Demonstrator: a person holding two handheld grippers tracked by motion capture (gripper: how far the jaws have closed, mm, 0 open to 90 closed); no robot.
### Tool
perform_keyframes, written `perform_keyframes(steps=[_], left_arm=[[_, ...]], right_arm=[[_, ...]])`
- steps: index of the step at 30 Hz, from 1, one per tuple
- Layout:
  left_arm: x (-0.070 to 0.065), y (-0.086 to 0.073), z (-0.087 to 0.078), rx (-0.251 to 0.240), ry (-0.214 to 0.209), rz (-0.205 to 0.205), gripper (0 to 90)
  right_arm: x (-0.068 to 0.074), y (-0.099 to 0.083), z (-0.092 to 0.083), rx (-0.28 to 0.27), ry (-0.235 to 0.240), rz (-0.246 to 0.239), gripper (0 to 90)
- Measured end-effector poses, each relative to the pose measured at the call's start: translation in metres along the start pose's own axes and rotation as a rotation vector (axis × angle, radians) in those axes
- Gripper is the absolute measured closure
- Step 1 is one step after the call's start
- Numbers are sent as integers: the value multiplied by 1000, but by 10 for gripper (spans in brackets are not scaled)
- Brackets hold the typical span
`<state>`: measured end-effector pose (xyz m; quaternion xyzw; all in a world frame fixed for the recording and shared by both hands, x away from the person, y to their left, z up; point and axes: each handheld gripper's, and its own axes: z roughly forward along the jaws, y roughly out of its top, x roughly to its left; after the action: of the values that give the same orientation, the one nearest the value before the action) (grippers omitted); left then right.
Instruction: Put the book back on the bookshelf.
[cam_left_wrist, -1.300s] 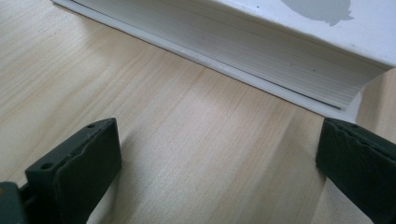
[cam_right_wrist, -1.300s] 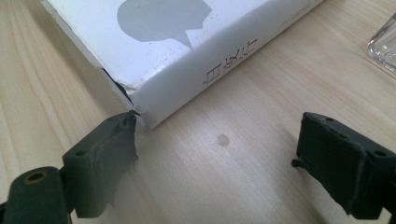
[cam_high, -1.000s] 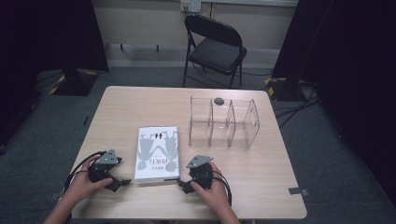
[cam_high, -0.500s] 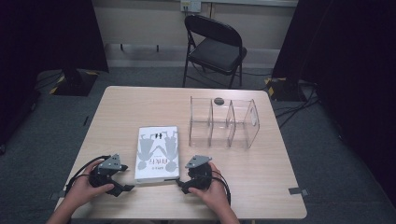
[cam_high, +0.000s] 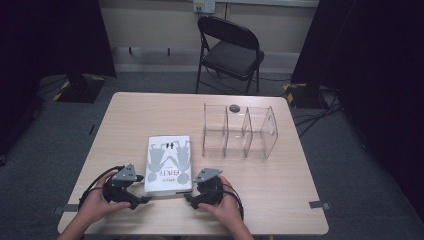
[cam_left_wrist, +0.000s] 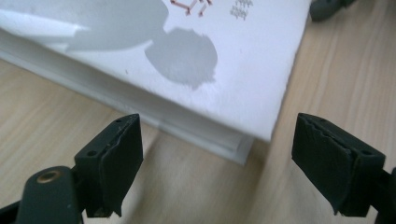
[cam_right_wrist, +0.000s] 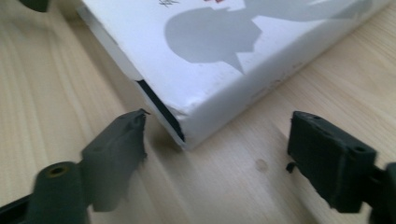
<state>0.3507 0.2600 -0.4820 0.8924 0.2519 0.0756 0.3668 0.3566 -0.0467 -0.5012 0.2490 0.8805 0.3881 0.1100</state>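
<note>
A white book with grey figures on its cover lies flat near the table's front edge. My left gripper sits at its near left corner, and my right gripper at its near right corner. In the left gripper view the book has its corner just ahead of the left gripper; the jaws have just been closing a little and stand apart, touching nothing. In the right gripper view the book points its corner at the gap of the right gripper, whose jaws have just been closing, with no pad on the book.
A clear plastic divider rack stands right of the book, with a small dark round thing behind it. A black folding chair stands beyond the wooden table. Bare wood lies right of my right hand.
My left hand has moved right, bringing its gripper up to the book's near left corner. The right hand has stayed at the near right corner. The book has not shifted.
</note>
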Motion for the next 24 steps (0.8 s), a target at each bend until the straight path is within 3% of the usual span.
perform_keyframes(steps=[6,9,24], left_arm=[[-2,1,5,5,55,30,216],[-2,2,5,-8,67,21,263],[-2,6,11,25,62,35,313]], right_arm=[[9,4,4,-5,27,-24,216],[9,4,4,-6,28,-23,216],[12,3,3,-5,22,-23,207]])
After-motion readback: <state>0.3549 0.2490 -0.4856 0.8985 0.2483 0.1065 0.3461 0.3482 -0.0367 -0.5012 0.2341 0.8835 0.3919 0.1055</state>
